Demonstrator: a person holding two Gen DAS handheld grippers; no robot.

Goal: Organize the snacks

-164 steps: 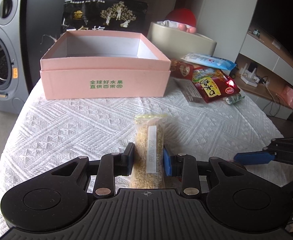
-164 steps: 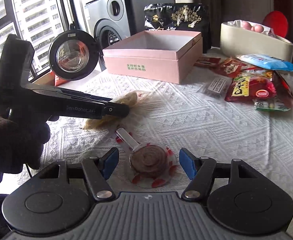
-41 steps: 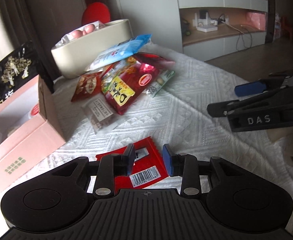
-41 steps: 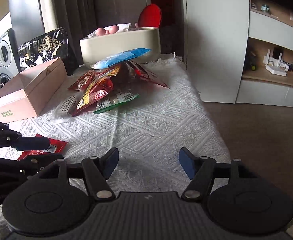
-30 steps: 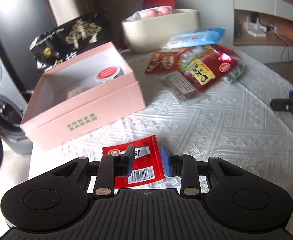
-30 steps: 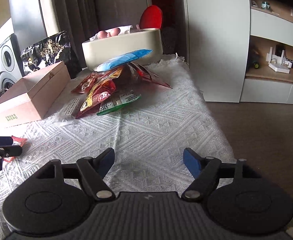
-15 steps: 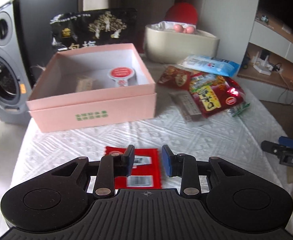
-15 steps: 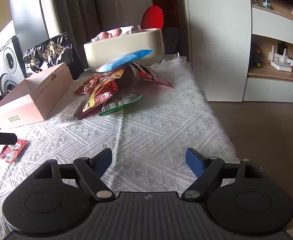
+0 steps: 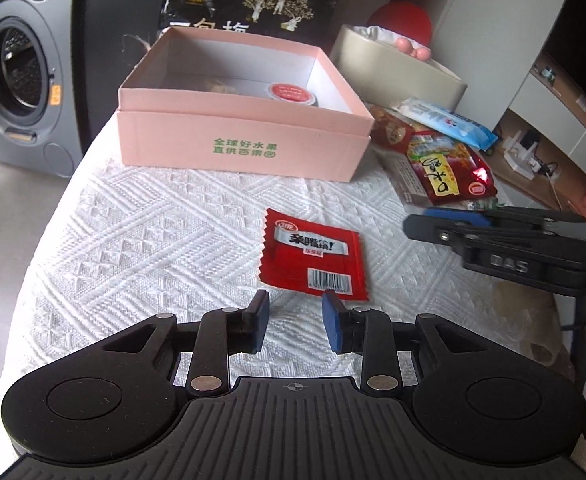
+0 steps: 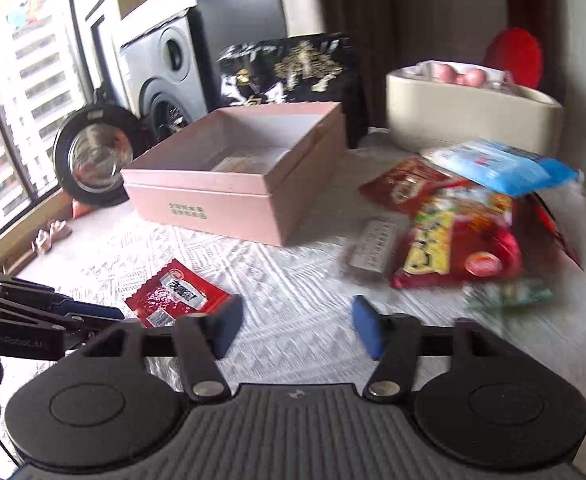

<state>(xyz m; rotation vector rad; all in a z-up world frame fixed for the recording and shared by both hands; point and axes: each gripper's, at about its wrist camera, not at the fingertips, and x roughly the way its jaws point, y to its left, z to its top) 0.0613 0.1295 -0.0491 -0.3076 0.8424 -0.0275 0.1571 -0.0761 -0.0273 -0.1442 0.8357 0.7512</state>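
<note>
Your left tool (image 9: 295, 322) has its jaws parted and grasps nothing; the red packet (image 9: 312, 254) lies flat on the surface (image 9: 153, 248) just ahead of its tips, free of both pads. The packet's long axis runs roughly away from you toward the pink box (image 9: 245, 120), barcode end nearest the tool, a little right of its centre line. Your right tool (image 10: 295, 330) is also released and empty; its jaws have just been closing, with only bare cloth between them. From that side the packet (image 10: 177, 294) lies off to the left, so the left tool is clearly the nearer one, and I judge the pick-up is its job.

Readable writing: the packet's white band carries "亲嘴烧!" above a barcode. The box front reads "全球好水果 / 直供百果园" in green. The right tool's body shows "DAS" (image 9: 509, 266); the left tool's body a blurred "GenRobot.AI" (image 10: 15, 342). The pile (image 9: 449, 168) to the right has a red bag with yellow-panel lettering I cannot make out.
</note>
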